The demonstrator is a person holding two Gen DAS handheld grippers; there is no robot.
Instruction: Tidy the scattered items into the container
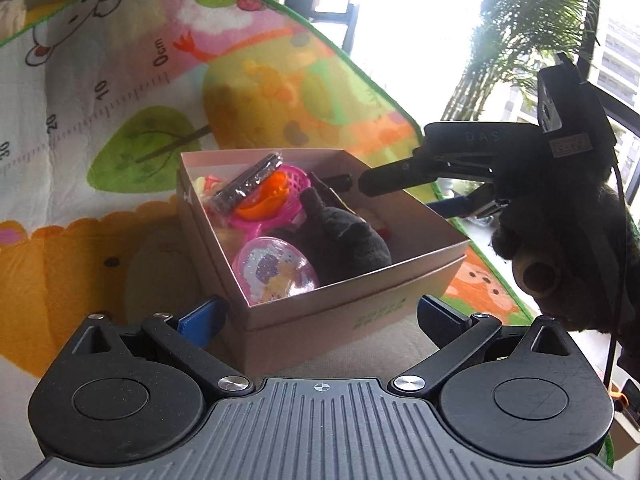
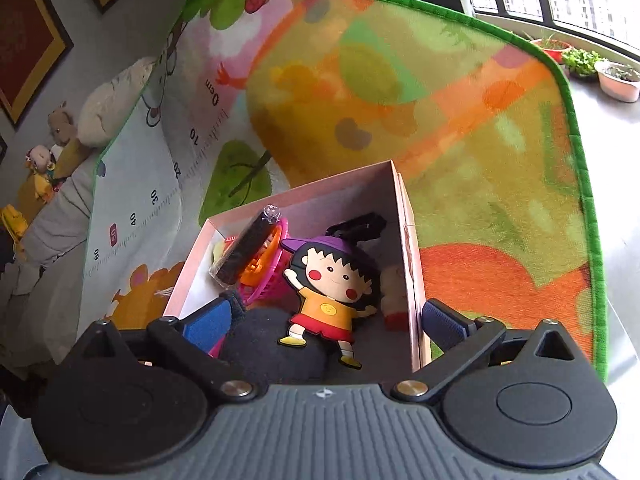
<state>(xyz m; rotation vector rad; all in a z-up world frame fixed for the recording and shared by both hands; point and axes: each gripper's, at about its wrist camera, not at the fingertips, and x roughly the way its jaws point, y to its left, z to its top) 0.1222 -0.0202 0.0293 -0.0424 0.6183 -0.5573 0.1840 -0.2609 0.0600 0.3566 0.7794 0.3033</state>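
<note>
Spreading wide, the left gripper has its blue-padded fingers apart on either side of the near corner of the pink cardboard box, holding nothing. The right gripper is likewise wide open and empty, hanging over the box's near end; its left finger sits above the toys inside and its right finger lies just outside the box wall.

Inside the box, nearest, lie a dark plush toy and a clear glittery egg capsule. A flat cartoon-girl figure with a purple hat rests on the plush. Farther back sit a pink toy basket with an orange piece in it and a dark wrapped bar leaning across it.

The box stands on a colourful play mat with a green border, printed with trees, animals and a height ruler. Beyond the mat the left wrist view shows bright windows and a palm plant. The right wrist view shows potted plants by the window and soft toys along the far left wall
</note>
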